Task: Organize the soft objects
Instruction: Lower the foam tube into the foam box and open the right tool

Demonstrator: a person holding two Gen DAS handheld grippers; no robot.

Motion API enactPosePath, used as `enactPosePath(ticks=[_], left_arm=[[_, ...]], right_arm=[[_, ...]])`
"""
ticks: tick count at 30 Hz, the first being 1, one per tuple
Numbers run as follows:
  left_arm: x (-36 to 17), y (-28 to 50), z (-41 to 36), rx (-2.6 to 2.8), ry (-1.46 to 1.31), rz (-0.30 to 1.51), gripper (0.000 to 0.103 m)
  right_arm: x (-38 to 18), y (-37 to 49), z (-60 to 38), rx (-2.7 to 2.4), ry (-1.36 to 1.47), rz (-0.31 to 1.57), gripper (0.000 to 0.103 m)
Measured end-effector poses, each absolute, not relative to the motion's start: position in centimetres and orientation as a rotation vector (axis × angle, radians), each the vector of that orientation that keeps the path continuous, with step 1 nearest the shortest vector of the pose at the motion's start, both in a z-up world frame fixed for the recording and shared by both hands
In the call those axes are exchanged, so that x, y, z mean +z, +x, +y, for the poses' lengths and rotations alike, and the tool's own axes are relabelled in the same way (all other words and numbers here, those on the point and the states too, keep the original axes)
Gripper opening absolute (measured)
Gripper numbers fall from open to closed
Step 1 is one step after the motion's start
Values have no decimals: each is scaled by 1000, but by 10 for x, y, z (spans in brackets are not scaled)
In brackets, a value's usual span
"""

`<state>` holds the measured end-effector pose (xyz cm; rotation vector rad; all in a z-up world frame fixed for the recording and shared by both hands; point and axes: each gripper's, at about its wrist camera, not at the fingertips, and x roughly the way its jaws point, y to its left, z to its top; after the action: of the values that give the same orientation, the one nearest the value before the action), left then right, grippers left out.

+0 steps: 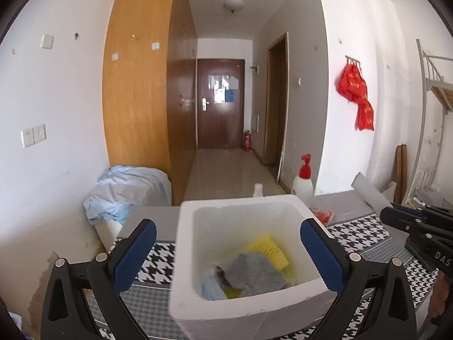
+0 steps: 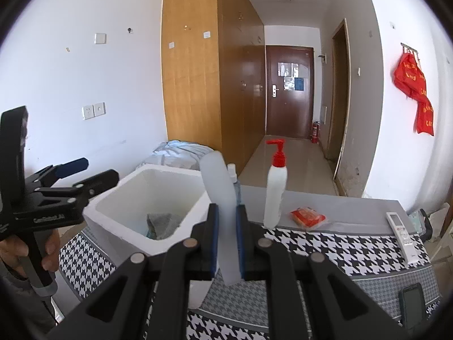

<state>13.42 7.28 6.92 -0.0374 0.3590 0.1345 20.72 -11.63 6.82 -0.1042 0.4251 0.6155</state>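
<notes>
White foam box (image 1: 283, 204) near table edge holds grey cloth (image 1: 252, 272), yellow sponge (image 1: 271, 248). Left gripper (image 1: 229, 255) spread wide above box. Right gripper (image 2: 228, 238) beside box, pinching white strip (image 2: 223, 198).

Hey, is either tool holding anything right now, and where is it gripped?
The right tool pinches a pale flat strip near its lower end. The left tool is open, holding nothing, over the foam box.

Table under a houndstooth cloth

The table (image 2: 354, 209) wears a black-and-white houndstooth cloth (image 2: 334, 250). On it stand a white foam box (image 2: 121, 226) and a red-capped pump bottle (image 2: 276, 184); a red packet (image 2: 308, 216), a white remote (image 2: 402, 236) and a phone (image 2: 412, 306) lie flat.
</notes>
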Motion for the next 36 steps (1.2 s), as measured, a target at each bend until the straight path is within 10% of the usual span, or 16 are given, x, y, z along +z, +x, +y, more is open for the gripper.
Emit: enactPosePath(ticks=[36], left_arm=[[64, 84, 126, 259, -50, 315, 102]], right_arm=[[74, 207, -40, 729, -126, 443, 14]])
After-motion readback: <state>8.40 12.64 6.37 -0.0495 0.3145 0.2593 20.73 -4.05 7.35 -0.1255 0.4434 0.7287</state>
